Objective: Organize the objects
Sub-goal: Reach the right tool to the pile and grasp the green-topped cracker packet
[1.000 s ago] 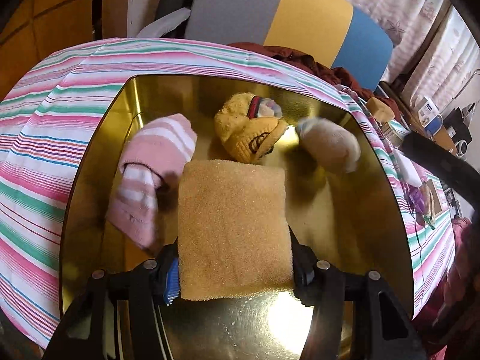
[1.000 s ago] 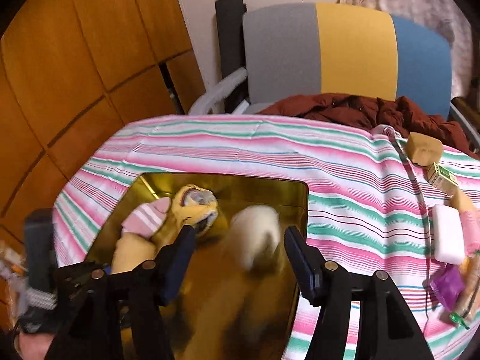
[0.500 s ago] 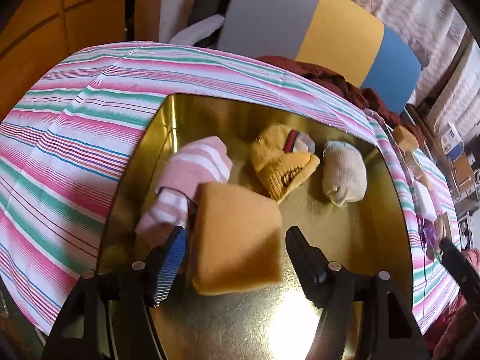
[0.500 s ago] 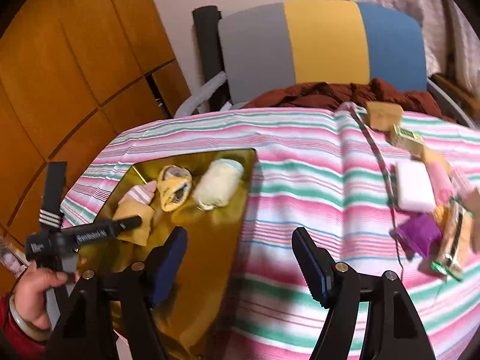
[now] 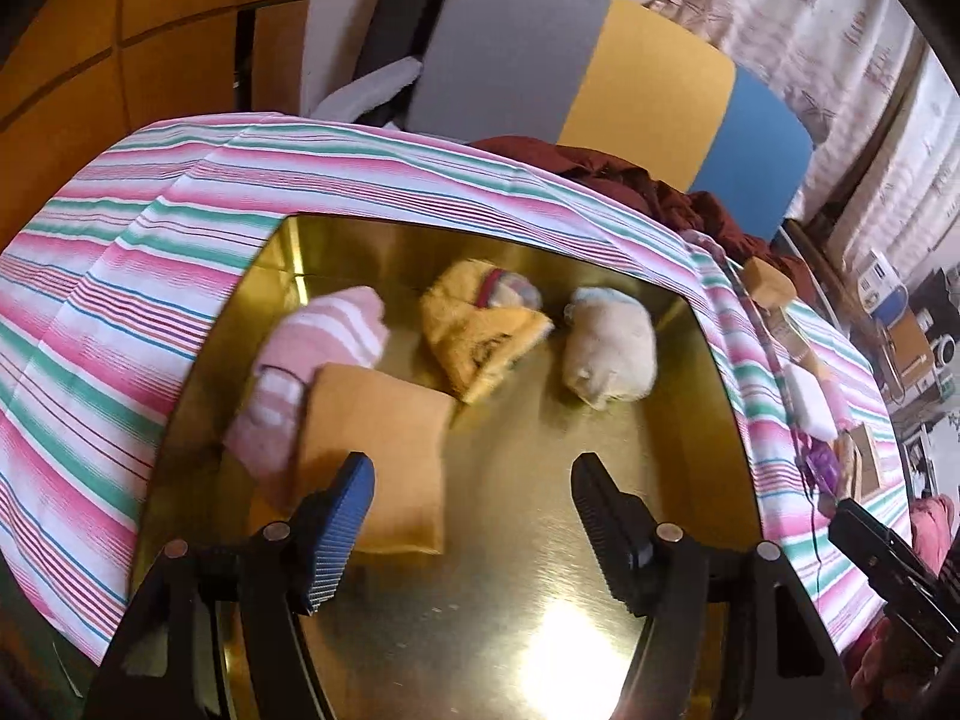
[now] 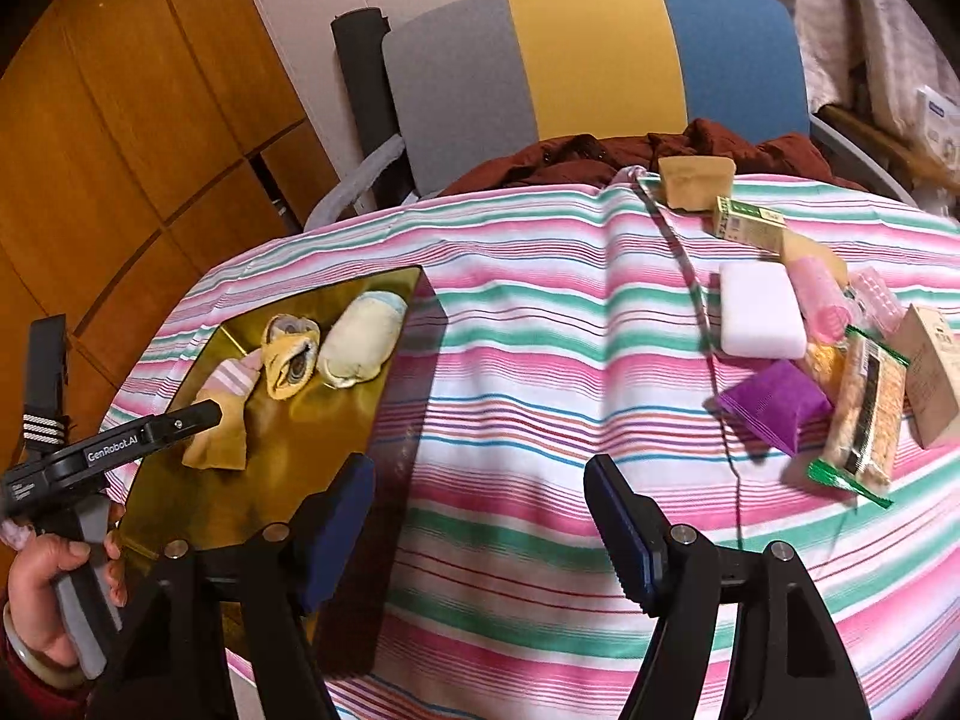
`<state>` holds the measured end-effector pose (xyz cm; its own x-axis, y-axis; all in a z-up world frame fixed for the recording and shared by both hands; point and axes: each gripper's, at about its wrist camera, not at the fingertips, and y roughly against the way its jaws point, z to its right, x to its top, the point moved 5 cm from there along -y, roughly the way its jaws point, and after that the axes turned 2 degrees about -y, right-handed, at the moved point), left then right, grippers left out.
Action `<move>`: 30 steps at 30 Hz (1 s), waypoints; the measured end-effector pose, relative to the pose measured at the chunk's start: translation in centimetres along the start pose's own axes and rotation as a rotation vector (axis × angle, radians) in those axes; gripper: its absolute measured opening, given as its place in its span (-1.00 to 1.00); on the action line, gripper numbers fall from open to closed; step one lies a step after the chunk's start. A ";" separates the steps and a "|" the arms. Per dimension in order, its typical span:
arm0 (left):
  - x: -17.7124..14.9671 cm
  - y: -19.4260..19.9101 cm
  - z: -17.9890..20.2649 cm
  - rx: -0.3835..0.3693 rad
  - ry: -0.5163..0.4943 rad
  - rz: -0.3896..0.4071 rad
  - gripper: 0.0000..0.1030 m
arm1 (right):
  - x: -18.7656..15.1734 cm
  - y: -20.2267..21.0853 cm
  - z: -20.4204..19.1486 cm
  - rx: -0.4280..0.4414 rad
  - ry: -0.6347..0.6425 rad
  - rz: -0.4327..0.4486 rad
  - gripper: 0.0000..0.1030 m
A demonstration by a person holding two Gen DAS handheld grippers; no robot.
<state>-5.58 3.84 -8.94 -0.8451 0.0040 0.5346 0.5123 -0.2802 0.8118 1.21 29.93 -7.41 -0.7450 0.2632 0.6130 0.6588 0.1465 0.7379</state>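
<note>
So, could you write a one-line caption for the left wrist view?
Open left tool above a gold tray holding a sponge and three rolled socks.

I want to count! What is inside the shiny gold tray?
Inside the gold tray: pink striped sock, yellow sock, cream sock, yellow sponge. The sponge hides part of the pink sock.

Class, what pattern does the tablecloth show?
Pink, green and white stripes on the tablecloth; the right wrist view shows it best.
</note>
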 end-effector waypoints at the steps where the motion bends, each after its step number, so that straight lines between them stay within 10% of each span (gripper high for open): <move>1: -0.1 0.0 0.5 -0.003 -0.009 -0.002 0.34 | -0.1 0.1 0.3 -0.008 0.000 0.000 0.42; 30: -4.3 0.8 17.2 -0.164 -0.338 -0.041 0.34 | -0.4 4.4 15.1 -0.234 -0.242 0.051 0.42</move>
<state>1.09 20.10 -6.54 -0.7523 0.3274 0.5718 0.4242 -0.4233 0.8005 6.00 44.86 -8.66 -0.6471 0.4874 0.5863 0.6316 -0.0880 0.7702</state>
